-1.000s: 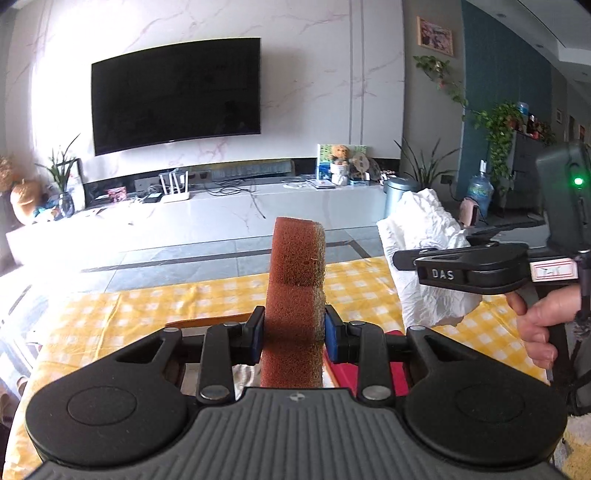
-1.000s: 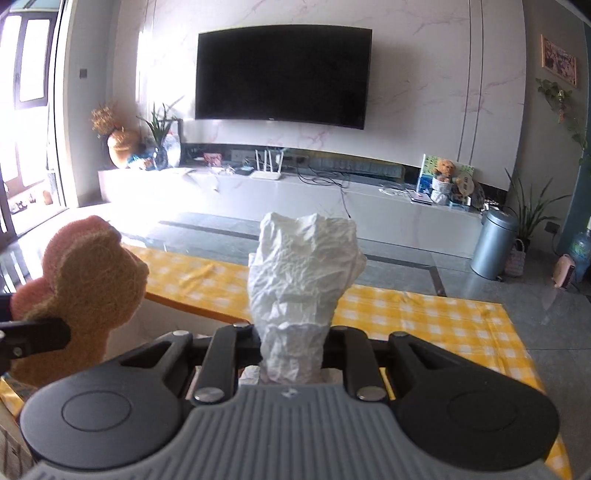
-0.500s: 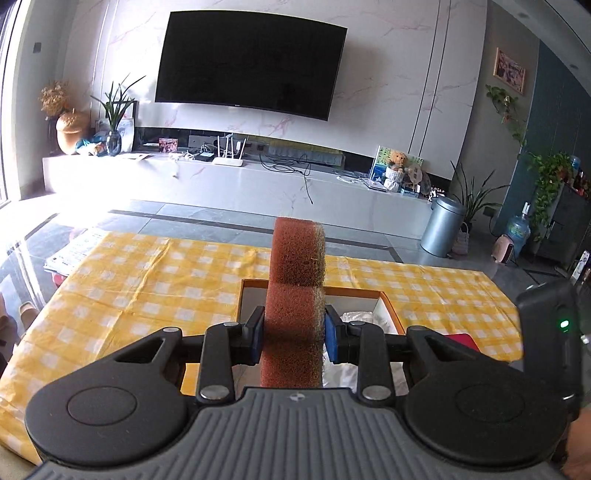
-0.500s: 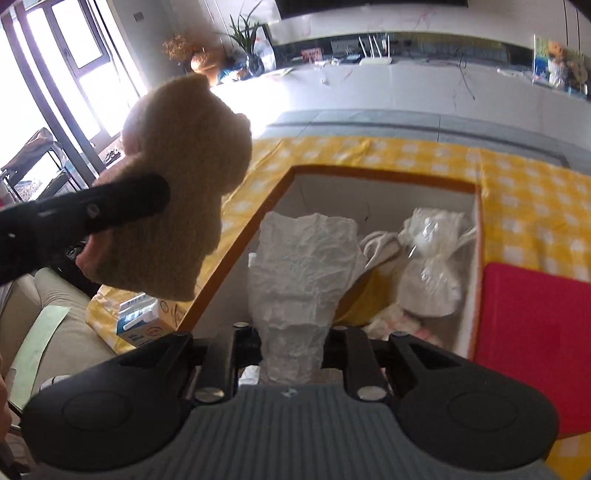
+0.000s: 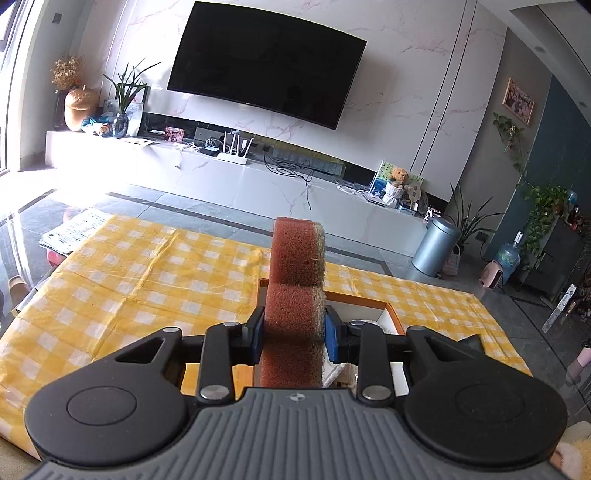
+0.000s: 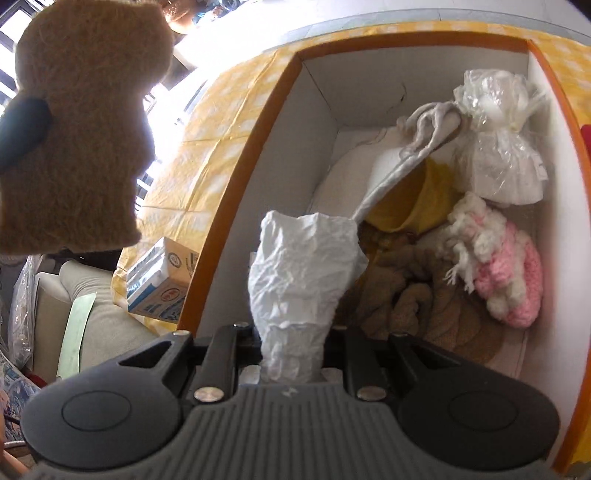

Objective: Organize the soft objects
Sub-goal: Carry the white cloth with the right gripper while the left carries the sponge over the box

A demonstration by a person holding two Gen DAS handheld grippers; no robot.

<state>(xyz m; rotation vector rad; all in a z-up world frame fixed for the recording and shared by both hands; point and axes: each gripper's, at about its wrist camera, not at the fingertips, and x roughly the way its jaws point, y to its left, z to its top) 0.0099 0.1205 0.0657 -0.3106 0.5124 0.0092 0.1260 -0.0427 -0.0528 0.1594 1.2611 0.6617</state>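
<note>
Yellow-checked tabletop: I'm holding tissue over the half-filled box, right gripper clenching it; left gripper grasping sponge, both unplaced.

Strong daylight is admitted from the left in both views. The floor is washed out by glare in the left wrist view, and straight wall lines are bent by fisheye distortion. In the right wrist view the window is overexposed, the sponge backlit and soft-edged.
</note>
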